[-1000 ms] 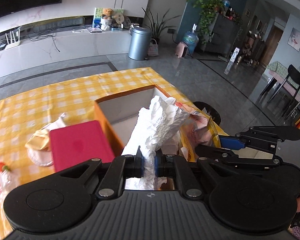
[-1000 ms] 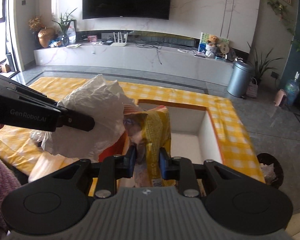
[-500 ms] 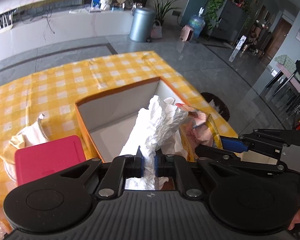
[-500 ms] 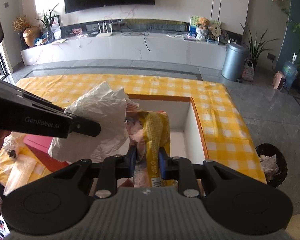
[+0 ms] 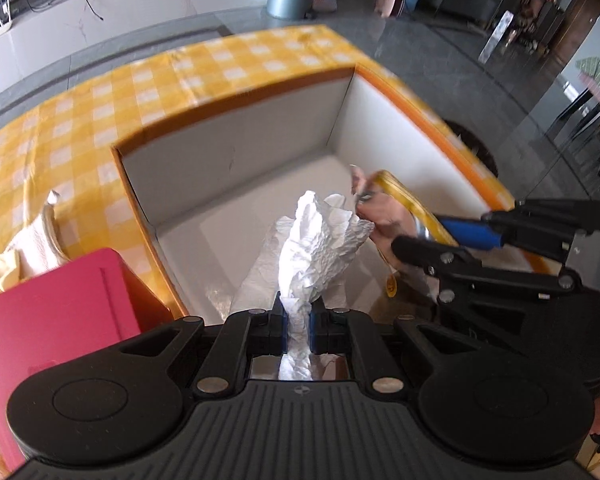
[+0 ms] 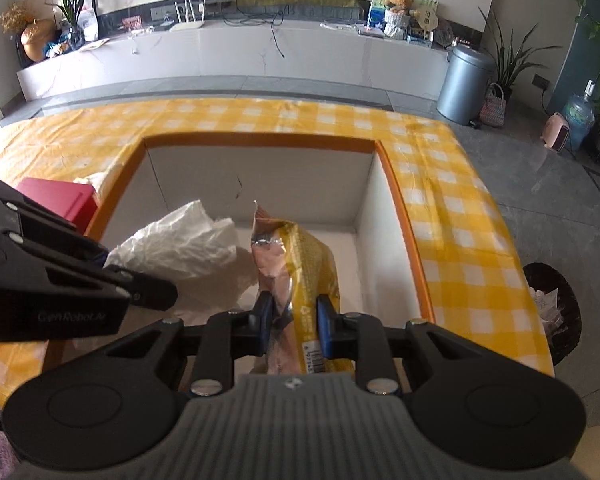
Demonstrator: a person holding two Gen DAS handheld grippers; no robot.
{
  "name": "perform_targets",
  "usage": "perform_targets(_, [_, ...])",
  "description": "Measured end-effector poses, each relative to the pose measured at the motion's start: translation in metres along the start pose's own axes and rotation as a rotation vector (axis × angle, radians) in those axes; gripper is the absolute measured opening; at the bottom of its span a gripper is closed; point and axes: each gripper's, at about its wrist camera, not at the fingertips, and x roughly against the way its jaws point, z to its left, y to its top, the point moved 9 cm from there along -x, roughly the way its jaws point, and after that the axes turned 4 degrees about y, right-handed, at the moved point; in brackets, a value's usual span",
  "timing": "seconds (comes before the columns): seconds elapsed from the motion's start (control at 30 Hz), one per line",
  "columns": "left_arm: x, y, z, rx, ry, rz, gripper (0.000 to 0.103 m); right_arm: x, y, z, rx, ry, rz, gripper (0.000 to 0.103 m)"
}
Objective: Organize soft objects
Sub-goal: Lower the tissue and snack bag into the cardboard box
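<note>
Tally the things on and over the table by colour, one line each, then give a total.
White: 1, the crumpled white bag pinched in the left gripper
Yellow: 1, the yellow snack packet pinched in the right gripper
Orange: 1, the orange-rimmed box
Red: 1, the red case
Cream: 1, the cream cloth bag
Total: 5

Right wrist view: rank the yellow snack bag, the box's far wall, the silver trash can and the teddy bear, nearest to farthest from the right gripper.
1. Yellow snack bag: clamped in the right gripper.
2. Box's far wall: straight ahead, past the bag.
3. Silver trash can: on the floor, ahead to the right.
4. Teddy bear: on the counter by the back wall.
</note>
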Motion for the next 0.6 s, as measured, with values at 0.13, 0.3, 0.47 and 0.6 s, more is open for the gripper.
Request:
perform_targets(0.13, [0.002,-0.001,-0.002,-0.059,0.054,-0.009,0.013,-0.015,-0.004,-0.002,0.013,-0.006,0.021,0.021])
perform_targets(0.3, [0.006,-0.005,-0.004,-0.097,0.063,-0.001,0.017,-0.019,-0.003,0.0,0.034,-0.025,0.032,0.024])
perform_targets(0.47, [0.006,-0.006,-0.007,-0.144,0.091,0.028,0.033,-0.015,-0.004,0.0,0.045,-0.053,0.066,0.039])
perform_targets(0.6, [0.01,-0.005,-0.01,-0.152,0.081,0.035,0.049,-0.007,-0.004,-0.006,0.013,-0.065,0.09,0.046])
